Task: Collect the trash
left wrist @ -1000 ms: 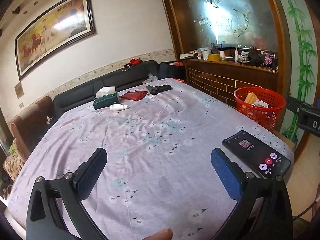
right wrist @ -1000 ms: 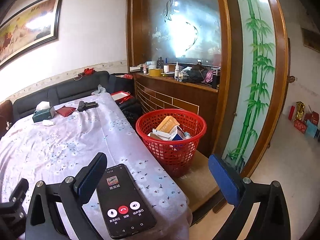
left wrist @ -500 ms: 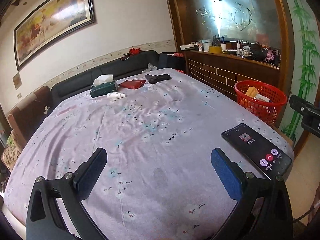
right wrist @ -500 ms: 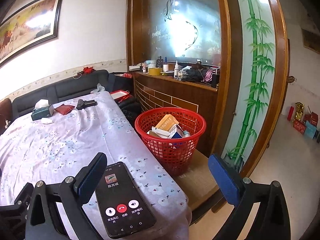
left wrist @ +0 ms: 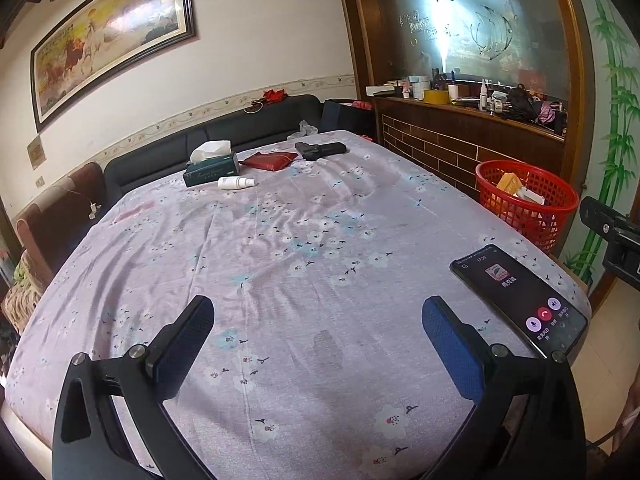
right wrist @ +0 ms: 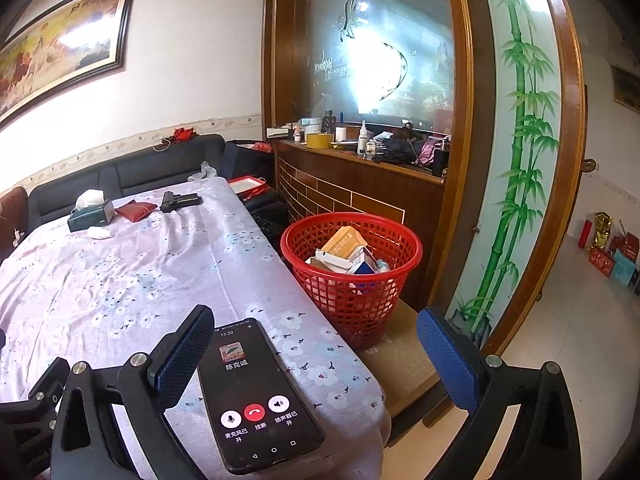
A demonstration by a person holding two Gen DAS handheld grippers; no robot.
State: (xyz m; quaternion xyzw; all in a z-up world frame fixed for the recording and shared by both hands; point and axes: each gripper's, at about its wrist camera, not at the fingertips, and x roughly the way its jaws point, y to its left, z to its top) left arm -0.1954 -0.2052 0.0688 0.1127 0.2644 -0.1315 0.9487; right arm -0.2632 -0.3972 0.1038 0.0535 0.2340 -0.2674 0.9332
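Left view: left hand-held gripper (left wrist: 316, 344) spread wide and empty over bare table (left wrist: 304, 240); white bottle (left wrist: 236, 182) and tissue box (left wrist: 212, 168) far ahead, no loose trash nearby. Right view: right hand-held gripper (right wrist: 316, 348) spread, empty; red basket (right wrist: 352, 268) ahead, holding boxes (right wrist: 345, 245). Probably near done; next, a long reach forward if the bottle counts.

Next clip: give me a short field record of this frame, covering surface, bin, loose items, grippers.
surface: table under a floral lilac cloth
bin: red plastic mesh basket beside the table, holding boxes
far items: green tissue box, white small bottle, red pouch, black case
near item: black smartphone, call screen lit
left gripper: jaws open, empty
right gripper: jaws open, empty
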